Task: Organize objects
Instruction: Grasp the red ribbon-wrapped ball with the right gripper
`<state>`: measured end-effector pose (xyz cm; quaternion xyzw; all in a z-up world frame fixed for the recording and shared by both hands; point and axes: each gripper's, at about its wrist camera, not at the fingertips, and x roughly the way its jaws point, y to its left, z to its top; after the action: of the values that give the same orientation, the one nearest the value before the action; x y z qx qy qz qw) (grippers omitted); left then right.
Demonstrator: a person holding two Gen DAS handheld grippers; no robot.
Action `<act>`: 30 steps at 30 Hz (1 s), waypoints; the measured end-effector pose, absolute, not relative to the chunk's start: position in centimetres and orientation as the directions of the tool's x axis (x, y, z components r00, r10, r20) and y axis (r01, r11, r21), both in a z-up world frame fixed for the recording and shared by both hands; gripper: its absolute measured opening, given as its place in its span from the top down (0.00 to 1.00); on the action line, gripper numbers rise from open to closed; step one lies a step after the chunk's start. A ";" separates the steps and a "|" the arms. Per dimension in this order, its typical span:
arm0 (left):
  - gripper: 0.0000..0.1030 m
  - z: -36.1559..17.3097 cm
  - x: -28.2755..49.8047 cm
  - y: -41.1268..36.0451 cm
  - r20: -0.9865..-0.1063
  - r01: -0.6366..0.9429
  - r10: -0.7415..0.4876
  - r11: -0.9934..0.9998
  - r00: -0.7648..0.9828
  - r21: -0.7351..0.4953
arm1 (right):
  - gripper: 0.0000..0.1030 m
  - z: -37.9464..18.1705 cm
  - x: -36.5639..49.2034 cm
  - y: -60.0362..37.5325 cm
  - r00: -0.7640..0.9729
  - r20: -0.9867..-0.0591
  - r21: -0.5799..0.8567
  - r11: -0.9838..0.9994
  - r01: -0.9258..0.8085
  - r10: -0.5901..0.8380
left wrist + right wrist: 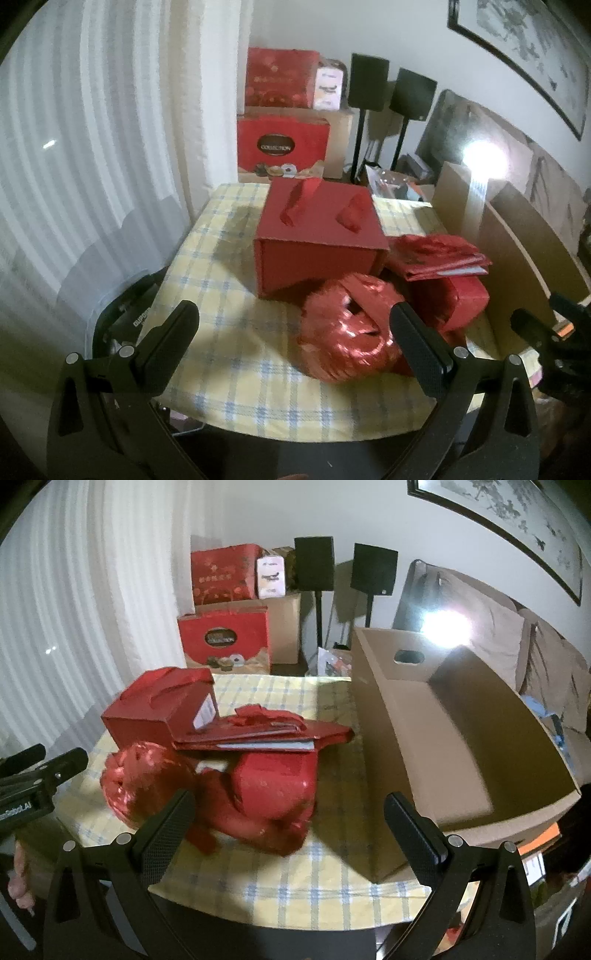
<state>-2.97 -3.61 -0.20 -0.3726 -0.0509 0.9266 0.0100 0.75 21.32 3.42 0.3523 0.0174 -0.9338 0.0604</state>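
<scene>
On a yellow checked tablecloth (229,373) stands a red gift box with ribbon handles (321,236) (155,716). Before it lies a shiny red foil bundle (347,332) (140,782), beside a red wrapped package (461,299) (273,794) with flat red folded bags (439,258) (266,734) stacked on top. An open brown cardboard box (461,738) (517,251) stands at the table's right, empty inside. My left gripper (295,325) hovers open over the near edge, in front of the foil bundle. My right gripper (290,808) is open too, in front of the wrapped package, holding nothing.
Red gift cartons (282,147) (225,638) are stacked on brown boxes against the far wall, with two black speakers on stands (369,81) (314,563). White curtains (92,147) hang at left. A sofa (509,638) and a bright light reflection sit behind the cardboard box.
</scene>
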 end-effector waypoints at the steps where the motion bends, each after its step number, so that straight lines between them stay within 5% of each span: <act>1: 0.00 -0.2 -3.1 -3.9 -0.689 0.022 0.060 -0.994 -0.723 -0.110 | 0.00 3.5 0.7 21.3 -0.745 -0.656 0.025 -0.990 0.135 -0.119; 30: 0.05 -4.0 -7.5 -4.4 -0.750 -0.114 0.329 -0.939 -0.574 -0.324 | 0.03 -1.6 -1.2 11.4 -0.610 -0.696 0.023 -0.861 0.508 -0.378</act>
<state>-7.53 -4.42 -4.03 -0.4441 -0.1207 0.8788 0.1261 -1.20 11.36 -1.63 0.3652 0.0887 -0.8929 0.2479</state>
